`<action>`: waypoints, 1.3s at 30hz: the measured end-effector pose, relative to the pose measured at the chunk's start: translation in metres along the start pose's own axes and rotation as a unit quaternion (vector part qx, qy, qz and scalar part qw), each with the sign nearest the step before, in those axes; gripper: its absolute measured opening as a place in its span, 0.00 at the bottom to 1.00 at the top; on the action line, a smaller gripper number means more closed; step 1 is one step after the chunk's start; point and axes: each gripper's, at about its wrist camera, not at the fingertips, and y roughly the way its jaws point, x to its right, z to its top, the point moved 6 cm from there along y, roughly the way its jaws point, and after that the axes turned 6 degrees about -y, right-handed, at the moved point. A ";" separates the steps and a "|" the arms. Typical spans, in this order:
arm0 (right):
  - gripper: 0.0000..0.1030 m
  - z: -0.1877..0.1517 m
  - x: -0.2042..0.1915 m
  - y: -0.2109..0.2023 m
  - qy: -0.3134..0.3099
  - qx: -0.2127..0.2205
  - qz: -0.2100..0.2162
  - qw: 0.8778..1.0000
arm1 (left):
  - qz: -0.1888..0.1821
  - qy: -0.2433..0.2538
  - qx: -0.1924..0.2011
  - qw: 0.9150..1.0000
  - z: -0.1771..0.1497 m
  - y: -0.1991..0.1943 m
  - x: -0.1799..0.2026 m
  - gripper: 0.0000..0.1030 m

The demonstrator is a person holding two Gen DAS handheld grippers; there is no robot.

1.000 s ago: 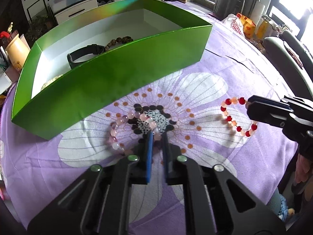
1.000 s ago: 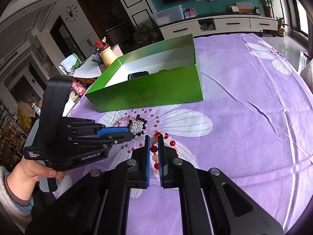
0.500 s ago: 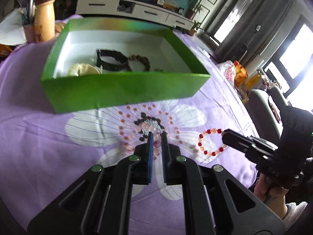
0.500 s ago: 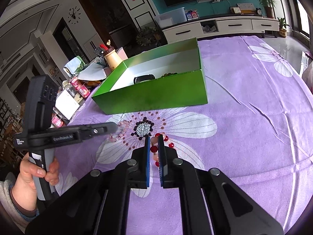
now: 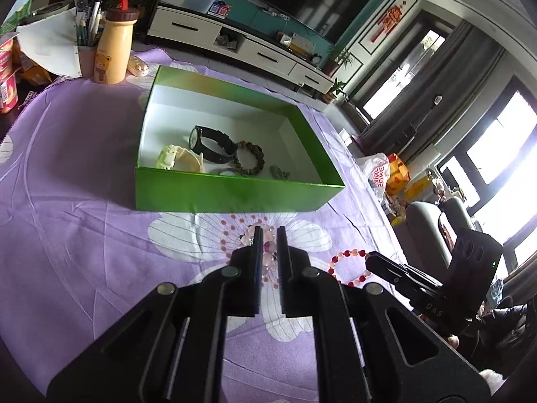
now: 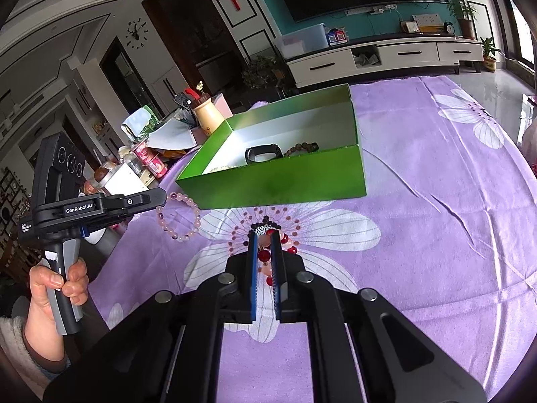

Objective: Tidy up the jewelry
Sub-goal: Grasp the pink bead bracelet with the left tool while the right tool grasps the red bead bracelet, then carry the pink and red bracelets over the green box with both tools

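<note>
above the purple cloth, the left hand-held gripper pinches a dangling pale-pink bead bracelet.

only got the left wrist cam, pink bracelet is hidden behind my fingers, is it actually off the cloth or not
observer: Yes. In the right wrist view the pink bead bracelet hangs as a loop from the left gripper, clear of the cloth, near the corner of the green box.
operator: ok and the other hand, got anything
observer: The right gripper is shut on the red bead bracelet; its beads sit between the two blue pads.
</note>
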 end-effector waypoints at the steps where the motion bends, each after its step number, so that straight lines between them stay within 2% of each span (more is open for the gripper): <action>1: 0.07 0.002 -0.001 0.000 -0.001 0.001 0.001 1.000 | 0.001 -0.001 0.004 1.000 0.002 -0.002 -0.001 0.07; 16: 0.07 0.030 -0.013 0.009 -0.029 0.012 0.002 0.999 | 0.020 0.004 0.023 1.000 0.026 -0.004 -0.007 0.07; 27: 0.07 0.075 -0.008 0.009 -0.039 0.039 -0.002 0.998 | 0.032 0.026 0.034 0.999 0.061 0.006 0.003 0.07; 39: 0.07 0.107 0.008 0.017 -0.025 0.050 -0.004 0.998 | 0.047 0.026 0.038 0.998 0.098 0.018 0.001 0.07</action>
